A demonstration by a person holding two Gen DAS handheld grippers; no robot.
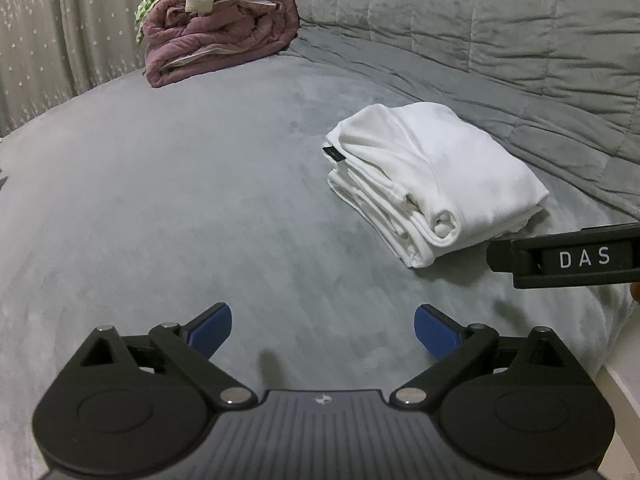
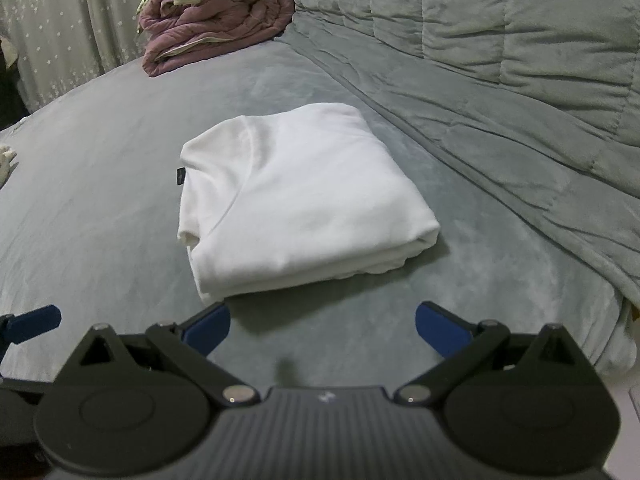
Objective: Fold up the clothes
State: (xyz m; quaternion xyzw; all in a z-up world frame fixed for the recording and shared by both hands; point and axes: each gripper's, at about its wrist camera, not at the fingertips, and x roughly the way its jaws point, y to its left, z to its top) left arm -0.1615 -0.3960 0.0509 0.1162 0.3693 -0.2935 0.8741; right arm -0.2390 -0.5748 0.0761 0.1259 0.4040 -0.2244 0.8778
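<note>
A white garment [image 1: 432, 180] lies folded into a thick rectangle on the grey bed cover [image 1: 180, 200], a small black tag at its left edge. My left gripper [image 1: 323, 330] hovers open near the front of the bed, to the left of and nearer than the garment, nothing between its blue pads. In the right wrist view the folded garment [image 2: 296, 196] sits straight ahead of my right gripper [image 2: 323, 328], which is open and empty just short of its near edge. The side of the right gripper shows at the right of the left wrist view.
A rolled mauve quilt [image 1: 220, 28] with pale and green cloths on top lies at the back left of the bed. A bunched grey quilted blanket [image 2: 520, 80] runs along the right side. A star-patterned curtain [image 1: 48, 40] hangs behind on the left.
</note>
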